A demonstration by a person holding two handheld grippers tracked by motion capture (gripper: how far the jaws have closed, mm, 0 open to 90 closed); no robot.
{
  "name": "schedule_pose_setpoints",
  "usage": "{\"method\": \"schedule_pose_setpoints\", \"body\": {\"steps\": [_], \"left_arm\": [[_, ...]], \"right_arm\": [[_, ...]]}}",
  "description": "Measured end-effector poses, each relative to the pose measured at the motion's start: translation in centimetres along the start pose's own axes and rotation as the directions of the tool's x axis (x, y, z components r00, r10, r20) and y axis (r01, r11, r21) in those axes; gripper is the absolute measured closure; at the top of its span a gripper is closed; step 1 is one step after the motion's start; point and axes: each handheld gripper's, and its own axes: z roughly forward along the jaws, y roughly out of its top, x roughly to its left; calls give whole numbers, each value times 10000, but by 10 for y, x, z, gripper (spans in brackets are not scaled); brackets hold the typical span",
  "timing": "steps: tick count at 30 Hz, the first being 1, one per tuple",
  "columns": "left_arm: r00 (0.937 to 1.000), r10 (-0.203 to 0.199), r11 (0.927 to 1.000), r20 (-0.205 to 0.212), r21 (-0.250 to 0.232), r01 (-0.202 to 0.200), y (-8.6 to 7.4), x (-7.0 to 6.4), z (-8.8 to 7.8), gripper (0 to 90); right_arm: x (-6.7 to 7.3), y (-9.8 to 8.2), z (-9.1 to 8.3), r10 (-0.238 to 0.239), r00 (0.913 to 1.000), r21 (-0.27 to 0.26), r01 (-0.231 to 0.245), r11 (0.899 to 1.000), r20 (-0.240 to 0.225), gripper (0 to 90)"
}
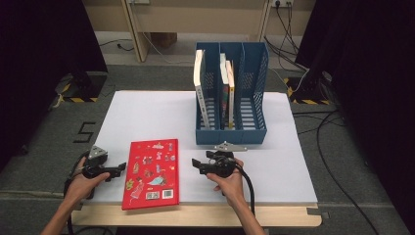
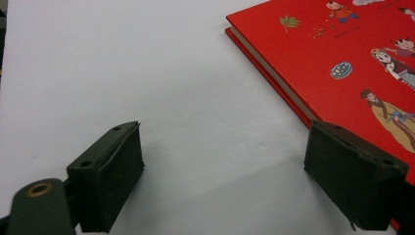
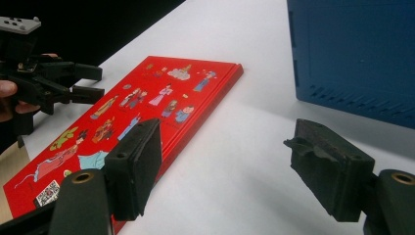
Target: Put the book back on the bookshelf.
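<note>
Over on the left, your left gripper [image 1: 119,169] sits low at the near left edge of the white table [image 1: 147,110], jaws pointing right toward the red book [image 1: 152,172]. Along its own camera those jaws stand wide apart with only bare table between them, the right-hand pad just at the book's edge; I can't tell if it touches. The red book lies flat, cover up with its little cartoon figures, near the front edge of the table, between your two hands. To its right, your right gripper [image 1: 195,164] points left at the book's right edge, just beside it but apart. Its jaws gape open, nothing between them, the left-hand pad [image 3: 139,166] hanging over the book's edge in its own camera. Farther back and to the right stands the blue file rack [image 1: 230,132], upright, with books [image 1: 226,93] standing in its left and middle compartments.
</note>
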Motion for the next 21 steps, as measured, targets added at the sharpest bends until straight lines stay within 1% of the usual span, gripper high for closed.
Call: {"method": "schedule_pose_setpoints", "body": {"steps": [9, 11, 13, 17, 21], "left_arm": [[10000, 4, 10000, -5, 1, -4, 0, 0, 0, 133], [10000, 6, 10000, -9, 0, -6, 0, 0, 0, 134], [10000, 47, 10000, 16, 48, -47, 0, -1, 0, 137], [9988, 326, 9993, 373, 174, -333, 0, -5, -3, 142], [9983, 370, 9991, 443, 173, -378, 0, -6, -3, 143]], "right_arm": [[10, -1, 14, -158, 9996, 277, 164, 9995, -224, 282], [12, -2, 17, -132, 9995, 335, 142, 9993, -287, 282], [15, -2, 21, -233, 9992, 444, 248, 9987, -338, 282], [19, -3, 29, -187, 9989, 606, 212, 9979, -421, 281], [24, -3, 42, -216, 9987, 881, 257, 9958, -472, 282]]}}
